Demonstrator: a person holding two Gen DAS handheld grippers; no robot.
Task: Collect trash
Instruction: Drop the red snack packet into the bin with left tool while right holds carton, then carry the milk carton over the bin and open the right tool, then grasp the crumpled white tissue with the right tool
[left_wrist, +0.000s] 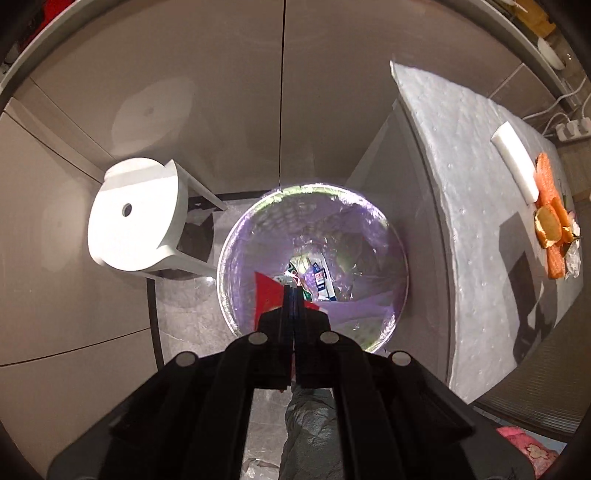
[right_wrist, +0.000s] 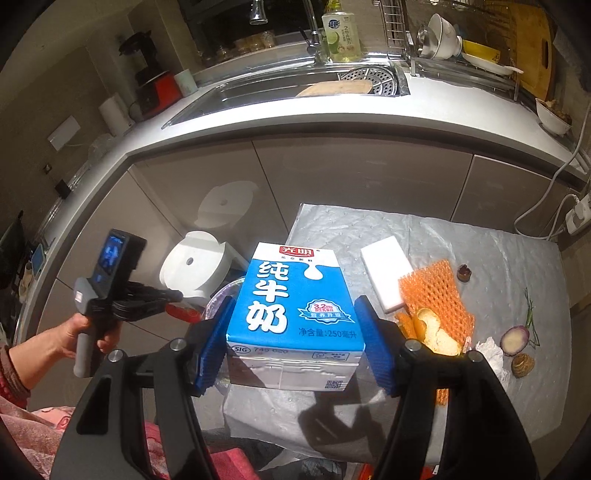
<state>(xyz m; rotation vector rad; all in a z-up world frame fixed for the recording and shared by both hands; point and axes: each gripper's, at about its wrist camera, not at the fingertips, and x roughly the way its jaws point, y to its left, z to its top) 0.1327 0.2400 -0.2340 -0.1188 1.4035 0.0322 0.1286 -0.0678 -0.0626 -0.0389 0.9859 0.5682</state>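
My left gripper (left_wrist: 293, 290) is shut on a red wrapper (left_wrist: 267, 295) and holds it over the round bin (left_wrist: 236, 258), which has a clear purple liner and some cartons at its bottom. In the right wrist view the left gripper (right_wrist: 173, 301) shows beside the bin with the red wrapper (right_wrist: 183, 313) in it. My right gripper (right_wrist: 295, 328) is shut on a blue and white milk carton (right_wrist: 291, 302), held above the table's near left corner. On the table lie orange foam netting (right_wrist: 439, 295), fruit peel (right_wrist: 432, 328), a white foam block (right_wrist: 386, 273) and onion scraps (right_wrist: 515, 338).
A white plastic stool (left_wrist: 136, 218) stands left of the bin, against grey cabinet doors. The table (left_wrist: 465, 206) with its plastic cover is right of the bin. A counter with a sink (right_wrist: 295, 88) and a dish rack runs behind. A power strip (right_wrist: 578, 214) lies at far right.
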